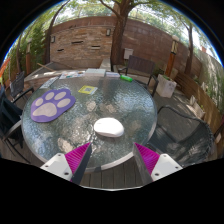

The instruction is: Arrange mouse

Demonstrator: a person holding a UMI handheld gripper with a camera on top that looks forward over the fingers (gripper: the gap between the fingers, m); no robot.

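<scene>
- the round glass table (pixel 60 135) is filling most of what i'm seeing, standing on a patio with a brick wall (pixel 85 40) and a tree beyond it.
- a purple paw-print mouse pad (pixel 52 103) is lying on the far side of the table, well apart from the mouse.
- the white mouse (pixel 109 127) is sitting on bare glass just ahead of the fingers, not on the pad, so the arranging is looking not yet done.
- the gripper (pixel 114 157) is hovering with its fingers apart, holding nothing; grasping and placing are waiting, i'd judge.
</scene>
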